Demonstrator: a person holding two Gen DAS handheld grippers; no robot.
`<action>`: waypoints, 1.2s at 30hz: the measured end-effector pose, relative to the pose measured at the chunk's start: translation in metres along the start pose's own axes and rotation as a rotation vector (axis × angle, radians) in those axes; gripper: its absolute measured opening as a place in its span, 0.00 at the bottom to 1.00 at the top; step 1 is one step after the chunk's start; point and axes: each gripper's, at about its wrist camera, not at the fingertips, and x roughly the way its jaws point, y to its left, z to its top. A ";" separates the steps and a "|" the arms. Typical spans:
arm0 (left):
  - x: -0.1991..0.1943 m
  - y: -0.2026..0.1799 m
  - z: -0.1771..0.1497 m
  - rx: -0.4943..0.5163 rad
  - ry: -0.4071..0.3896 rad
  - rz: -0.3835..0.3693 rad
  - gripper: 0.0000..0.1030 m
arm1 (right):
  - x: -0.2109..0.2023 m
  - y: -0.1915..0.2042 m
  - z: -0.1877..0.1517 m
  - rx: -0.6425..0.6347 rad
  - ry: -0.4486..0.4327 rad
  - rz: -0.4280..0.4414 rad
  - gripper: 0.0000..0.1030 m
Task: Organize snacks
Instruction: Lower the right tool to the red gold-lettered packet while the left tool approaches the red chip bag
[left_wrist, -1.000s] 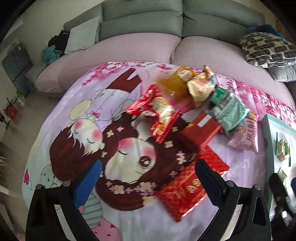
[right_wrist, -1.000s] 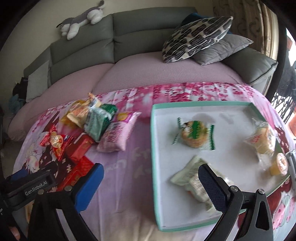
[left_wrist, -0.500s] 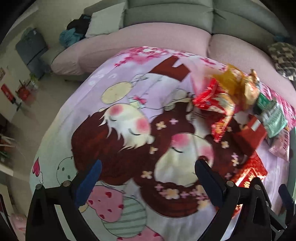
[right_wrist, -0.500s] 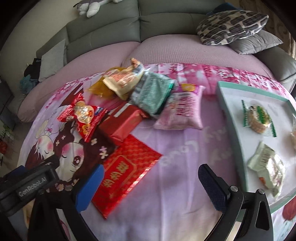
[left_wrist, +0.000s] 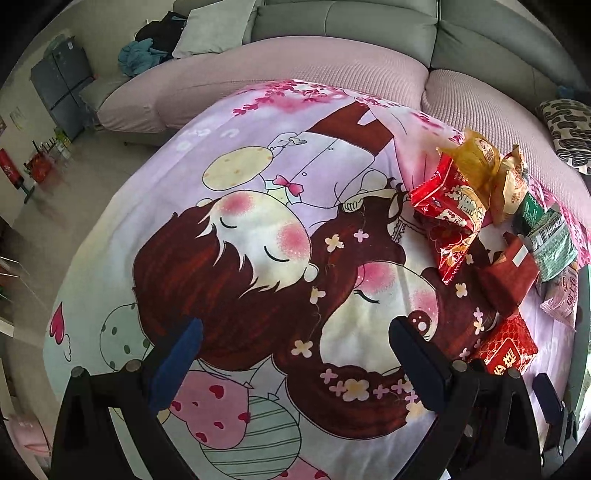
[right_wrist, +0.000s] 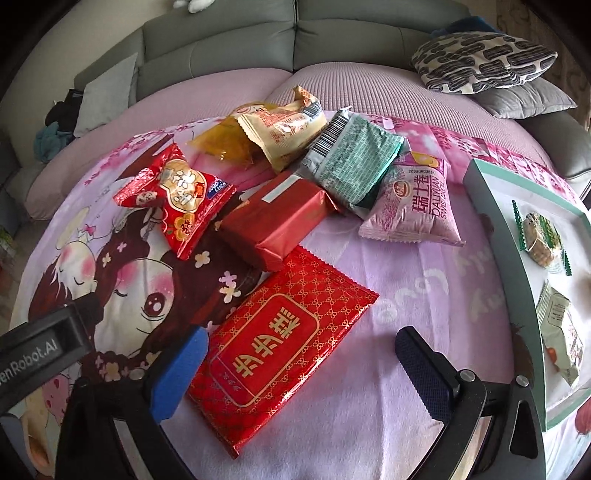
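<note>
Several snack packs lie on a cartoon-print cloth. In the right wrist view a flat red and gold packet (right_wrist: 284, 354) lies just ahead of my open right gripper (right_wrist: 299, 350), partly between its fingers and untouched. Behind it sit a dark red wrapped block (right_wrist: 277, 221), a red bag (right_wrist: 177, 195), a pink bag (right_wrist: 413, 206), a green pack (right_wrist: 354, 162), a cream bag (right_wrist: 284, 125) and a yellow bag (right_wrist: 225, 142). My left gripper (left_wrist: 295, 343) is open over bare cloth, with the red bag (left_wrist: 450, 214) and the packet (left_wrist: 508, 350) to its right.
A white tray with a teal rim (right_wrist: 491, 221) stands at the right and holds small wrapped snacks (right_wrist: 541, 240). A grey and pink sofa (right_wrist: 236, 48) curves behind with patterned cushions (right_wrist: 480, 62). The cloth drops to the floor (left_wrist: 55, 206) at the left.
Both grippers have swung left. The right view now centres on the snack pile and the tray has slid to the edge; the left view has left the snacks for bare cloth.
</note>
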 end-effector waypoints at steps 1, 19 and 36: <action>0.001 0.000 0.000 -0.001 0.001 -0.003 0.98 | 0.000 0.000 -0.001 0.001 0.007 0.004 1.00; 0.002 -0.009 0.001 0.006 0.005 -0.041 0.98 | -0.004 -0.016 0.004 0.011 -0.010 -0.032 0.99; 0.008 0.005 0.003 -0.036 0.014 -0.069 0.98 | 0.012 0.043 -0.003 -0.067 -0.017 -0.050 0.99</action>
